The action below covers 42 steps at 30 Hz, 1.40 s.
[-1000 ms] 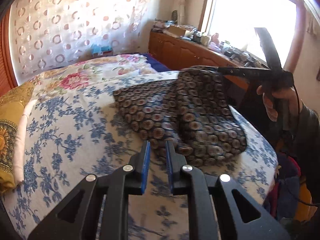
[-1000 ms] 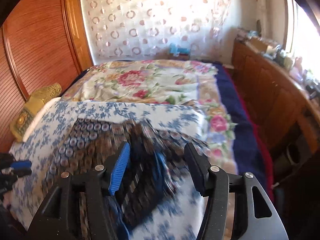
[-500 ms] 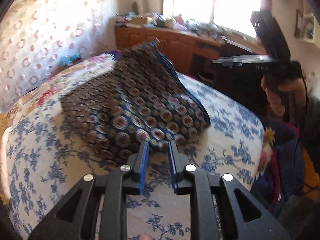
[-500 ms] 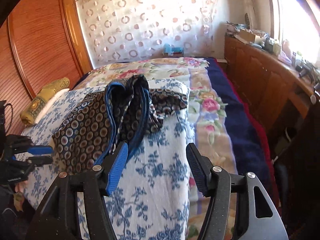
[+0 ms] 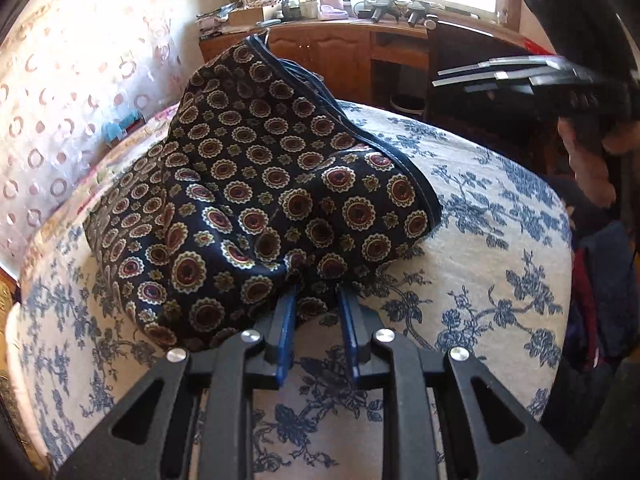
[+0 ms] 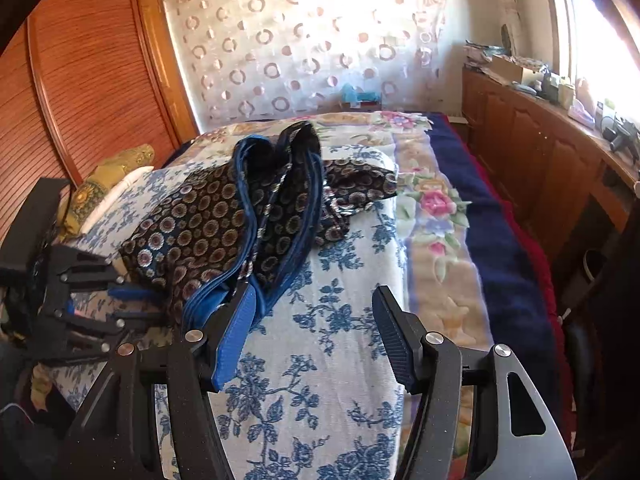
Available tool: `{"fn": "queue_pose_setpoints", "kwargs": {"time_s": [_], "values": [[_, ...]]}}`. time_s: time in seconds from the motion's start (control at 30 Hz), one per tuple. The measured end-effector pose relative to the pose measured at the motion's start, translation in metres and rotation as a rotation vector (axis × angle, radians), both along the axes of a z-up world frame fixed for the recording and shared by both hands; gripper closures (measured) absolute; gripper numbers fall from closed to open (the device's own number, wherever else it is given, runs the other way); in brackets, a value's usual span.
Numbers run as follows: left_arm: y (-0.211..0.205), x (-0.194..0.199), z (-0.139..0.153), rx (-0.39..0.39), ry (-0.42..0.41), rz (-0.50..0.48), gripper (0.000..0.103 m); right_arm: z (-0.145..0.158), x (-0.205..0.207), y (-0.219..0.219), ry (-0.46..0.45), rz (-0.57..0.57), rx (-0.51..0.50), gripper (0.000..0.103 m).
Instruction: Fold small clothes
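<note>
One patterned garment heaped on floral bedspread, left tool opening around its hem, right tool wide, empty.

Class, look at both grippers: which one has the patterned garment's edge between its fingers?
The left gripper: its opening jaws straddle the patterned garment's near edge. The right gripper stands wide open over bare floral bedspread.

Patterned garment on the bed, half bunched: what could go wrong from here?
1. The left gripper has its jaws opening with the near hem of the patterned garment between them; the hem may slip out.
2. The garment's blue-trimmed edge stands up in a loose ridge and could flop and spoil the fold.
3. The right gripper is open over the floral sheet and might pinch sheet instead of garment.
</note>
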<state>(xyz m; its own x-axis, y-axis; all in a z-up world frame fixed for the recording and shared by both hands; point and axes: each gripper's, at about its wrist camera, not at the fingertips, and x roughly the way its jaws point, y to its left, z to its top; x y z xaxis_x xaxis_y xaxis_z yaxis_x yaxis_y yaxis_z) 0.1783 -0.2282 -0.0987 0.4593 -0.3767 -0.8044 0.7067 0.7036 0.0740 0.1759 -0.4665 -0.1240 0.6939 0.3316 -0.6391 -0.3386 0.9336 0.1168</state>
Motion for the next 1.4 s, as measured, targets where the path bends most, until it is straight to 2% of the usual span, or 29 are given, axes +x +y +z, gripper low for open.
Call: {"fn": "queue_pose_setpoints", "kwargs": {"time_s": [0.13, 0.43, 0.63, 0.7, 0.77, 0.87, 0.93, 1.1, 1.2, 1.4], "values": [[0.005, 0.0, 0.001, -0.021, 0.008, -0.004, 0.083, -0.005, -0.001, 0.004, 0.004, 0.006, 0.002, 0.041], [-0.024, -0.008, 0.004, 0.07, -0.048, -0.127, 0.083, -0.01, 0.0, 0.002, 0.01, -0.003, 0.018, 0.041], [-0.026, 0.009, 0.008, 0.024, 0.004, -0.131, 0.083, -0.011, -0.002, -0.005, 0.011, -0.011, 0.02, 0.041], [-0.018, 0.011, 0.006, -0.008, 0.038, -0.126, 0.088, -0.012, -0.004, -0.008, 0.013, -0.015, 0.023, 0.041], [-0.014, 0.013, 0.008, -0.026, 0.066, -0.133, 0.102, -0.014, -0.003, -0.008, 0.017, -0.02, 0.027, 0.041], [-0.015, 0.011, 0.011, -0.022, 0.071, -0.138, 0.103, -0.016, -0.002, -0.009, 0.023, -0.021, 0.03, 0.041], [-0.013, 0.008, 0.016, -0.028, 0.043, -0.127, 0.103, -0.017, -0.001, -0.009, 0.025, -0.019, 0.032, 0.041], [0.01, 0.002, 0.05, -0.135, -0.035, -0.063, 0.103, -0.018, 0.002, -0.007, 0.026, -0.005, 0.037, 0.041], [0.033, 0.015, 0.074, -0.185, -0.092, 0.009, 0.103, -0.016, 0.006, -0.004, 0.025, 0.003, 0.04, 0.041], [0.087, 0.065, 0.099, -0.26, -0.129, 0.166, 0.103, -0.003, 0.033, 0.009, -0.002, 0.029, 0.022, 0.041]]}}
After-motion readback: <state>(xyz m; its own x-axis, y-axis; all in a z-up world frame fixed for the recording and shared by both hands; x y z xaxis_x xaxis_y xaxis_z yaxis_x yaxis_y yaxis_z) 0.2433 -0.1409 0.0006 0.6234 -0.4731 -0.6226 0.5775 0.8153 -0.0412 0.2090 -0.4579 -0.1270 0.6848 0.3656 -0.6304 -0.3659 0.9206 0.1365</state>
